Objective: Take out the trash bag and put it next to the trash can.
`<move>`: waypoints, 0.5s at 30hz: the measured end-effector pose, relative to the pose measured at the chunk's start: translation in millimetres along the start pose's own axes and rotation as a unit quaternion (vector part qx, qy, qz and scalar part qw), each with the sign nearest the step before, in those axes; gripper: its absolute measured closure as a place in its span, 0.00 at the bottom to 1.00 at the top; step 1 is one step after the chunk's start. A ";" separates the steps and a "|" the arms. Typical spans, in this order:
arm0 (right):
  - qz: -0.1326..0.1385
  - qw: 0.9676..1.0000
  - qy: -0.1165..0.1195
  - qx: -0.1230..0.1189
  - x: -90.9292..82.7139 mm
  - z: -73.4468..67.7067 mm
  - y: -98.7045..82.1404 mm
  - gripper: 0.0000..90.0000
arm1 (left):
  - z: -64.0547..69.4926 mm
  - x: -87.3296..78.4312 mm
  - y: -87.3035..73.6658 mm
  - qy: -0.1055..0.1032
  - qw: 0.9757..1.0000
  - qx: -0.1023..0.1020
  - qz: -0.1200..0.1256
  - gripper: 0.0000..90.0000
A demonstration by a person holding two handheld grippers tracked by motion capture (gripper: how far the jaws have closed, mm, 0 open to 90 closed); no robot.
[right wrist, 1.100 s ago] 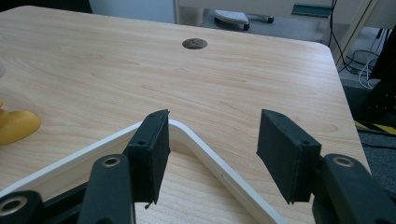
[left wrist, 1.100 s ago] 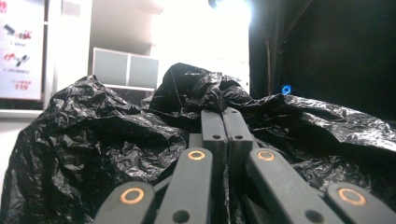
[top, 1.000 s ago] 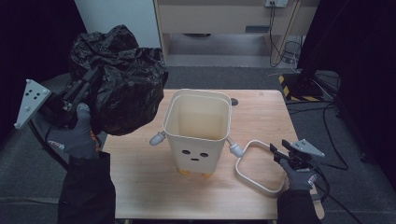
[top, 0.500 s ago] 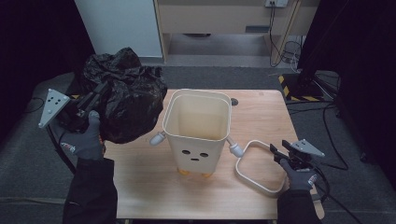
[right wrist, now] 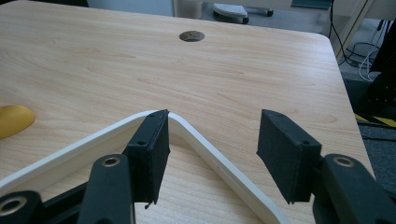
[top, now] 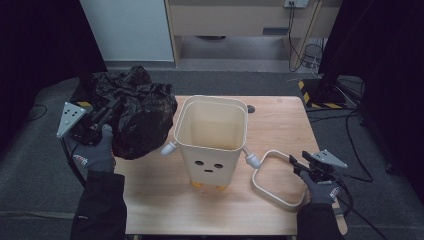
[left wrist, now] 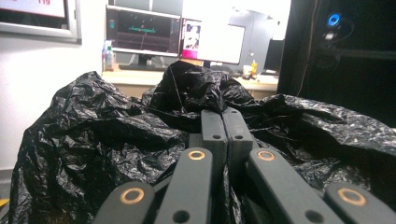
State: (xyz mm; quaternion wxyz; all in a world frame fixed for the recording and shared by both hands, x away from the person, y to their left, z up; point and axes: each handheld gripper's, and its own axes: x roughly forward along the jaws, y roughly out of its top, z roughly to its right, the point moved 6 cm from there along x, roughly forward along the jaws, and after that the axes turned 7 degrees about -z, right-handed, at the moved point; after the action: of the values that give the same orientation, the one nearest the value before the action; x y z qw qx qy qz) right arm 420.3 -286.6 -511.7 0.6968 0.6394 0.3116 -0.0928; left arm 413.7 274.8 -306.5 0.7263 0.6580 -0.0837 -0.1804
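Left tongs [left wrist: 223, 122], seen in the left gripper view, have both black jaws pressed together with crumpled film of a black plastic bag [left wrist: 116, 140] pinched between them; in the high view the same tongs [top: 102, 116] sit at the bag's [top: 137, 117] left flank, held by a grey-gloved hand [top: 95, 152]. The bag bulges over the left edge of the wooden tabletop [top: 280, 125], its right side just beside the upper rim of a cream square bin [top: 212, 135]. The bin stands upright near the centre of the tabletop, open at the top, with three dark dots on its front face, a stubby peg on each side and yellow feet beneath. A cream rounded-square ring [top: 272, 177] lies flat on the tabletop to the right of the bin, close to the bin's right peg.

Right tongs [right wrist: 210, 144], in the right gripper view, are spread wide and grip nothing: one jaw stands at a corner of the ring [right wrist: 205, 144], the other is apart from it over bare wood. A yellow foot [right wrist: 14, 120] shows at the left edge, and a round cable port [right wrist: 192, 35] lies farther off. In the high view the right tongs [top: 302, 167] rest at the ring's right side, held by the other gloved hand [top: 320, 190].
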 end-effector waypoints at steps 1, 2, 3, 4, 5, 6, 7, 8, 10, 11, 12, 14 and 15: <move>0.000 1.000 0.000 0.000 0.0 0.0 0.0 0.49 | -0.9 1.2 -2.7 0.002 1.000 0.002 -0.005 1.00; 0.001 1.000 0.001 0.000 0.3 0.1 -0.2 0.49 | -1.9 2.6 -5.5 0.003 1.000 0.001 -0.009 1.00; 0.000 1.000 0.000 0.000 0.3 0.4 -0.5 0.48 | -2.9 4.1 -8.5 0.004 1.000 0.001 -0.013 1.00; -0.001 1.000 0.000 0.000 0.3 0.4 -0.7 0.48 | -3.9 5.7 -11.7 0.005 1.000 0.001 -0.017 1.00; 0.000 1.000 -0.001 0.001 0.4 0.6 -0.7 0.48 | -5.0 7.4 -15.1 0.006 1.000 0.001 -0.022 1.00; 0.000 1.000 -0.001 0.001 0.4 0.6 -0.7 0.48 | -6.0 9.2 -18.6 0.006 1.000 0.001 -0.027 1.00; 0.001 1.000 -0.002 0.003 0.0 0.6 -0.7 0.48 | -6.8 11.0 -22.2 0.006 0.999 0.002 -0.032 1.00; 0.001 1.000 -0.002 0.004 0.0 0.7 -0.7 0.48 | -7.7 12.8 -25.8 0.006 0.999 0.002 -0.036 1.00; 0.000 1.000 -0.002 0.004 0.1 0.9 -0.9 0.48 | -9.7 15.9 -33.0 0.007 0.999 0.000 -0.045 1.00; -0.001 1.000 -0.002 0.004 0.2 0.9 -1.3 0.49 | -10.7 17.4 -36.6 0.008 0.999 0.000 -0.049 1.00; -0.002 1.000 -0.001 0.007 0.4 0.6 -1.7 0.48 | -11.6 18.8 -40.1 0.009 0.998 0.000 -0.054 1.00; -0.004 1.000 0.000 0.008 0.6 0.9 -2.4 0.48 | -13.3 21.4 -46.3 0.012 0.998 0.002 -0.065 1.00; -0.006 1.000 -0.001 0.006 1.1 1.8 -3.1 0.48 | -14.6 24.1 -51.5 0.014 0.997 0.005 -0.072 1.00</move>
State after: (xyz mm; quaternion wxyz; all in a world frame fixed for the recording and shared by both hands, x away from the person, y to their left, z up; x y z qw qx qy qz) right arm 420.1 -288.6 -514.9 0.6929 0.6417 0.3135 -0.0994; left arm 433.3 275.8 -361.9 0.7095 0.6681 -0.0272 -0.2224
